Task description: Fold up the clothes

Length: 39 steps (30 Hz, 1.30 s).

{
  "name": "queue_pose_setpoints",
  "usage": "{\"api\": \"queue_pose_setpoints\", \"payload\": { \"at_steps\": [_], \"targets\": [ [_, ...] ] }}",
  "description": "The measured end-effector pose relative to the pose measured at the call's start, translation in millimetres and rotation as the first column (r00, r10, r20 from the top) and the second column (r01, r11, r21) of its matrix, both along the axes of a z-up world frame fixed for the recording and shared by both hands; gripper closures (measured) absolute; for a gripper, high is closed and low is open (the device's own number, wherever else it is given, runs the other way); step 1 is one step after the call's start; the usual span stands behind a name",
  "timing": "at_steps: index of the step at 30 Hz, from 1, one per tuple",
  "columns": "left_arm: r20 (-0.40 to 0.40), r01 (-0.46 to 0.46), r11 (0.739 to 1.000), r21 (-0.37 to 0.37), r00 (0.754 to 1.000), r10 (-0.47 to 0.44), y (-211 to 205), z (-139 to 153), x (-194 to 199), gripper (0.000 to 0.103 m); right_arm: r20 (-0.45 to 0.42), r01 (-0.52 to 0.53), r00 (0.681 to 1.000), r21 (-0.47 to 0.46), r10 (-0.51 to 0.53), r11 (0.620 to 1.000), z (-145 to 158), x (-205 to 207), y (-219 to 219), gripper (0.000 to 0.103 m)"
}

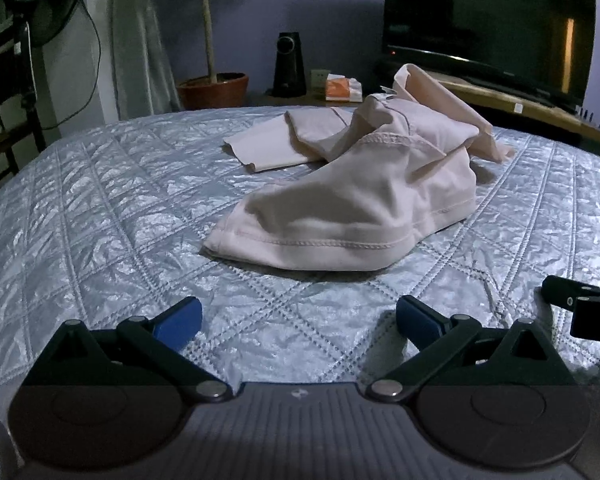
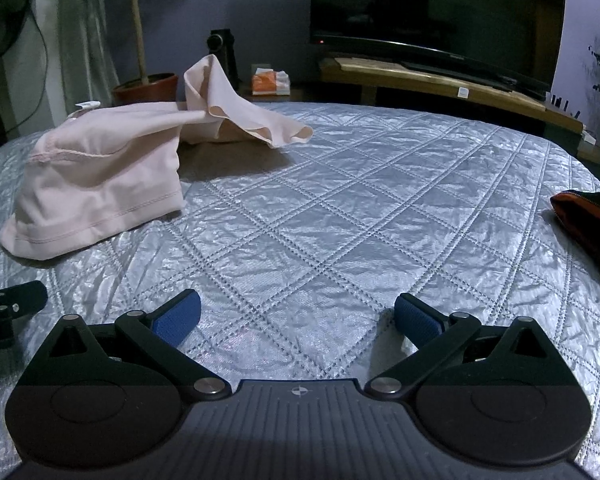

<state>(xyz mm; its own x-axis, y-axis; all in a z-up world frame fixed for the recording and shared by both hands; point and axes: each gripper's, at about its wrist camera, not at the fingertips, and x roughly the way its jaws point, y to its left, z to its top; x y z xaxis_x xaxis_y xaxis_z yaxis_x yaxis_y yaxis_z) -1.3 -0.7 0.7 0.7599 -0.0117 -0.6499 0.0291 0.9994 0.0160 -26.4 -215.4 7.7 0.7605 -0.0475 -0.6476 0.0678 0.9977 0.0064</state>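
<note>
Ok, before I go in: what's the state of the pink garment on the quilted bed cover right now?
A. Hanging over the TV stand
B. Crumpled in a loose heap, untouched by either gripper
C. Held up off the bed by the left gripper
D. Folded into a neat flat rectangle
B: the pink garment lies bunched on the bed cover, while the left gripper and right gripper both stand open and empty short of it.

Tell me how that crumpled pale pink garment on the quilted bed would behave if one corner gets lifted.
The crumpled pale pink garment would probably hang limp and unfold, since it already slumps in soft folds. It looks thin, so likely light. On the shiny silver quilted bedspread it may slide rather than stay put, so its trailing end could drag along.
</note>
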Motion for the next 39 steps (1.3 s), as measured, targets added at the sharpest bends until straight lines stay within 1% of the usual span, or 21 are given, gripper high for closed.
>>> {"api": "queue_pose_setpoints", "payload": {
  "at_steps": [3,17,39],
  "targets": [
    [0.000,0.000,1.000,0.002,1.000,0.000,-2.7,4.8,-9.4,0.000,0.000,0.000,1.000,0.000,0.000,1.000,-0.1,-0.2,0.0,0.000],
    [0.001,0.000,1.000,0.001,1.000,0.000,1.9,2.6,0.5,0.000,0.001,0.000,1.000,0.001,0.000,1.000,-0.3,-0.3,0.1,0.000],
    [0.003,-0.001,1.000,0.004,1.000,0.001,0.8,3.7,-0.4,0.000,0.001,0.000,1.000,0.001,0.000,1.000,-0.1,-0.4,-0.1,0.000]
  ]
}}
